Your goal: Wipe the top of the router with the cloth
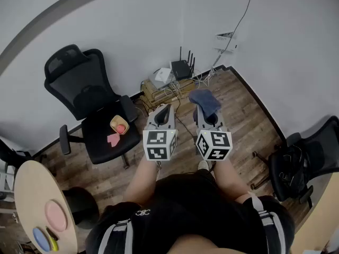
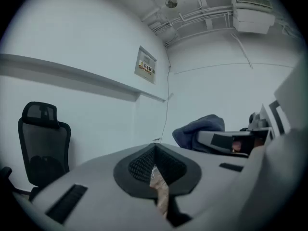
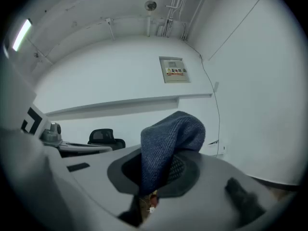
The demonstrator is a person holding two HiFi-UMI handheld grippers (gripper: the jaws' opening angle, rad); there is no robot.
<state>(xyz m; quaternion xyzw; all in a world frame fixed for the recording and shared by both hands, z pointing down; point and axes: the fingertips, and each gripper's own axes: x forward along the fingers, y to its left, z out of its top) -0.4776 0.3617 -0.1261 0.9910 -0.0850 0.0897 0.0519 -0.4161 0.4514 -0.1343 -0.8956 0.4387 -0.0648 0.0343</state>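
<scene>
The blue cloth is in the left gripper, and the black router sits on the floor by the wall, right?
No: the blue cloth is in the right gripper, as the right gripper view shows. The black router is by the wall.

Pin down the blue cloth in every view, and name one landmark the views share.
Head view: blue cloth right of centre, draped over the right gripper's tip.
Left gripper view: right of centre, bunched on the right gripper.
Right gripper view: dead centre, clamped between the jaws.
Shared landmark: the black office chair, left of the cloth in each.
</scene>
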